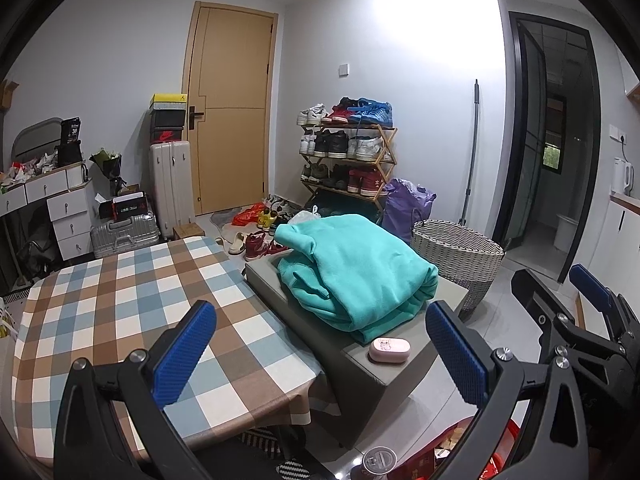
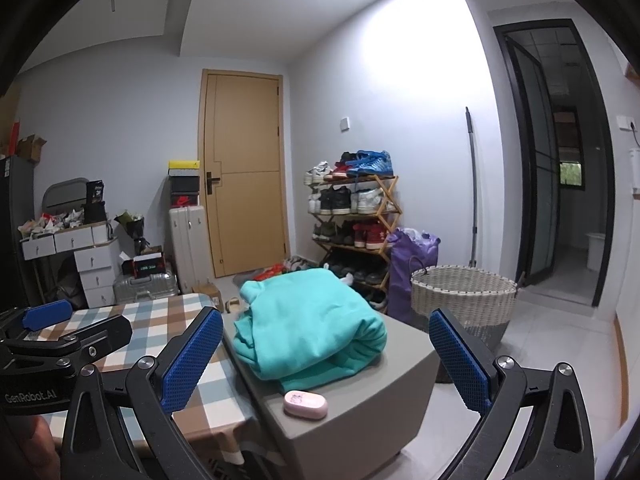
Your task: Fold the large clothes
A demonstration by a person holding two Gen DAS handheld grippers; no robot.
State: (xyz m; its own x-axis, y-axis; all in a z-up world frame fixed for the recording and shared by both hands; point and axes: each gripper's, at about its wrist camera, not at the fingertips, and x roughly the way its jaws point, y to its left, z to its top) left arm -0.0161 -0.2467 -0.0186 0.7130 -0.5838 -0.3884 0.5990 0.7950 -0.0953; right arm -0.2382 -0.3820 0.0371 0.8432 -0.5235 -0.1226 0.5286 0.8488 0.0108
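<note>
Landmark for this report: the grey ottoman, standing hard against the right-hand edge of the checked table.

A teal sweatshirt lies folded in a thick bundle on top of the ottoman, covering most of its far half. A pink case sits on the near corner of the ottoman, just in front of the sweatshirt's near edge; whether the two touch cannot be told.

The left gripper is held in the air on the near side of the ottoman, fingers spread wide and holding nothing. Its left pad appears over the table, its right pad over the ottoman's near right corner. The sweatshirt lies beyond the fingertips, framed in the gap between them and apart from both.

The right gripper is also released, fingers wide apart and empty. It hangs on the near side of the ottoman, with the sweatshirt and the pink case seen between its fingers, neither touched. The left gripper shows at the left edge of the right wrist view, beside it.

A woven basket stands on the floor to the right of the ottoman. A shoe rack stands against the wall beyond the ottoman.
</note>
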